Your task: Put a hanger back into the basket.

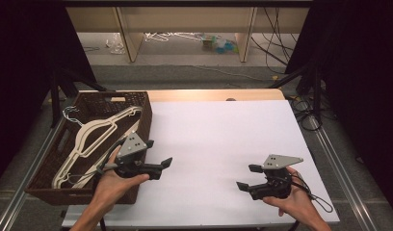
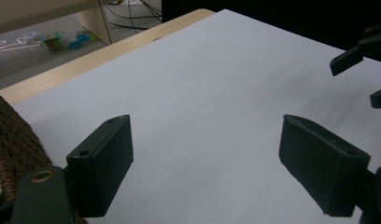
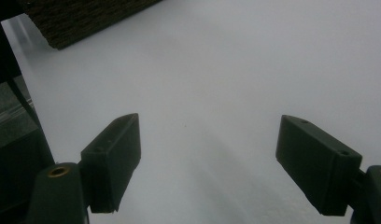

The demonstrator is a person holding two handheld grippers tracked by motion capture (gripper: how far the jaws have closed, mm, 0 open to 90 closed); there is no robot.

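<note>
A dark wicker basket [image 1: 44, 166] stands at the table's left edge with several cream plastic hangers [image 1: 96, 132] and a wire hanger lying in it. My left gripper [image 1: 159, 153] hovers just right of the basket over the white table top [image 1: 223, 130], open, nothing between its jaws. In the left gripper view the left gripper [image 2: 205, 135] has bare white surface between its wide jaws, with the basket's weave [image 2: 11, 135] at the left. My right gripper [image 1: 247, 176] stays near the front right, open and empty. In the right gripper view the right gripper [image 3: 207, 135] faces the basket's corner [image 3: 81, 18].
The other hand's gripper [image 2: 361, 79] shows at the far right of the left gripper view. A wooden strip [image 1: 209, 95] runs along the table's back edge. Beyond it, shelf legs, cables and small items lie on the floor [image 1: 218, 45]. Dark curtains flank both sides.
</note>
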